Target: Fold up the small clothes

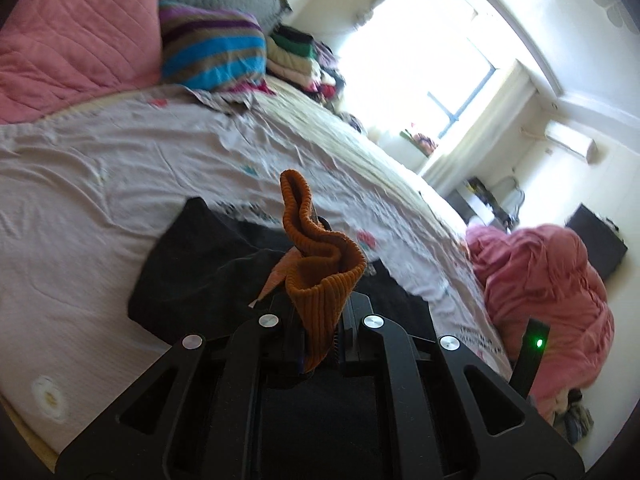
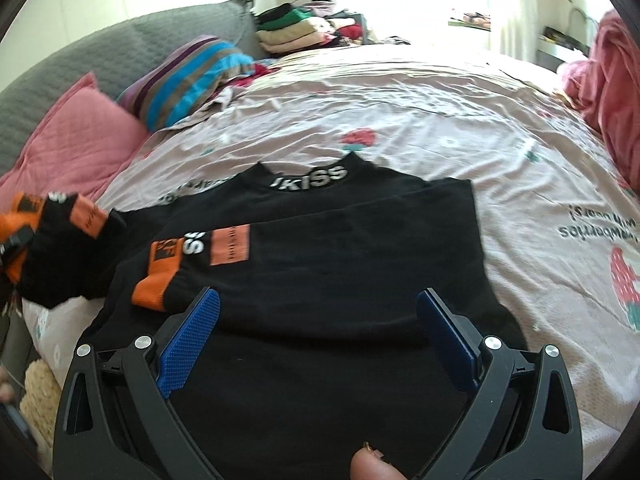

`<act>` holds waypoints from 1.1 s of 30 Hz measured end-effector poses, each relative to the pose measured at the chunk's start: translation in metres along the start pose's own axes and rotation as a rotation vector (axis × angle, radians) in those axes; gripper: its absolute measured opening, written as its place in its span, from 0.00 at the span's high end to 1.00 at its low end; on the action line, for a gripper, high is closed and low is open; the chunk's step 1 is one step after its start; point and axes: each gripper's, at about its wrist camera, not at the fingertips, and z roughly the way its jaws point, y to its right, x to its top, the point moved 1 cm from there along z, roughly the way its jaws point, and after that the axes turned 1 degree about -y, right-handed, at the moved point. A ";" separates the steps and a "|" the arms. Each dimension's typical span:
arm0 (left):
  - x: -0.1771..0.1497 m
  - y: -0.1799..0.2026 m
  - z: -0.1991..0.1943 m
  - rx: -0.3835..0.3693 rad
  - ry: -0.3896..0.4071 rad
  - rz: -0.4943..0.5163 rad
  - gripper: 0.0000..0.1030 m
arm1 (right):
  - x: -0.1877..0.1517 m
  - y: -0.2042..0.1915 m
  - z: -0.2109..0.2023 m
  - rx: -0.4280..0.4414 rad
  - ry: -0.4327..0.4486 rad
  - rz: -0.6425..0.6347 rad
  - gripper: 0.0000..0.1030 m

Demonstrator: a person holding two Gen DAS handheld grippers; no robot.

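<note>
A black sweater [image 2: 340, 248] with a white-lettered collar [image 2: 308, 180] lies flat on the bedsheet [image 2: 400, 112]. One sleeve is folded across its chest and ends in an orange cuff [image 2: 156, 288]. My right gripper [image 2: 320, 320] hovers open over the lower body of the sweater, its blue pads [image 2: 192, 340] wide apart with nothing between them. My left gripper [image 1: 320, 308] is shut on the other sleeve's orange ribbed cuff [image 1: 320, 264], held up off the sweater [image 1: 200, 272]. In the right wrist view that raised sleeve [image 2: 60, 232] is at the far left.
A pink pillow [image 2: 76, 144], a striped pillow [image 2: 188, 76] and a grey headboard [image 2: 100, 52] line the bed's far left side. Folded clothes [image 2: 292, 28] are stacked at the back. A pink blanket [image 1: 548, 288] is heaped at the bed's right edge. A thumb [image 2: 372, 464] shows at the bottom.
</note>
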 end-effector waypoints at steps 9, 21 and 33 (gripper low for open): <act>-0.032 0.021 0.044 -0.007 -0.160 0.075 0.96 | -0.001 0.026 -0.004 -0.018 0.001 0.081 0.05; -0.069 0.038 0.084 -0.047 -0.333 0.161 0.82 | -0.004 0.035 0.005 -0.016 -0.030 0.124 0.05; -0.055 0.037 0.065 -0.049 -0.313 0.166 0.40 | -0.020 0.014 0.014 0.075 -0.108 0.071 0.05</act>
